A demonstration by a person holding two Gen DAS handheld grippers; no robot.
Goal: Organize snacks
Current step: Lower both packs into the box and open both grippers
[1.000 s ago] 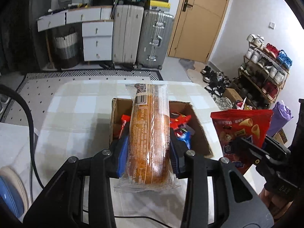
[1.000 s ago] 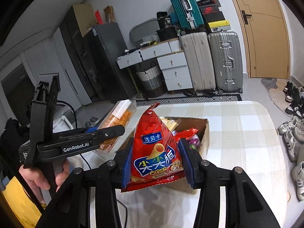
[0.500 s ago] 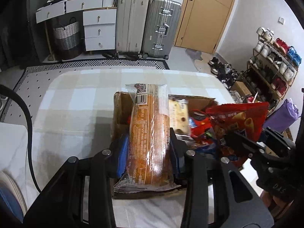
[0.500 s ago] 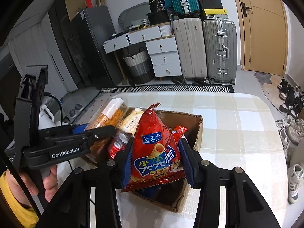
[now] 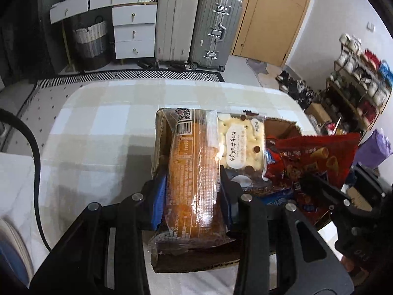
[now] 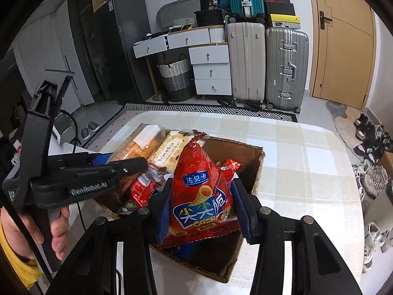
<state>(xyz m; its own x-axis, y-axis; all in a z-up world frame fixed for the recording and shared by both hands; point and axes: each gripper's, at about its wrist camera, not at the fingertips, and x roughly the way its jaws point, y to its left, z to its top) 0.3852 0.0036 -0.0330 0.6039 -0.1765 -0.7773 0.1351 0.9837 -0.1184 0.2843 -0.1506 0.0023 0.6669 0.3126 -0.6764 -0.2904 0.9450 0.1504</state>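
Snacks crowding cardboard box (image 6: 258,157) — cracker pack (image 5: 242,142) beside clamped bread (image 5: 194,172)

Both claws angle downward side by side, the left claw (image 5: 194,194) and right claw (image 6: 201,209) each clamped tight, a bare hand (image 6: 27,223) gripping the left handle.

One cardboard box (image 6: 255,162), two tools, three upright suitcases (image 6: 245,59).

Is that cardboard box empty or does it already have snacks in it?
Not empty: the cardboard box already holds a biscuit packet and other wrappers.
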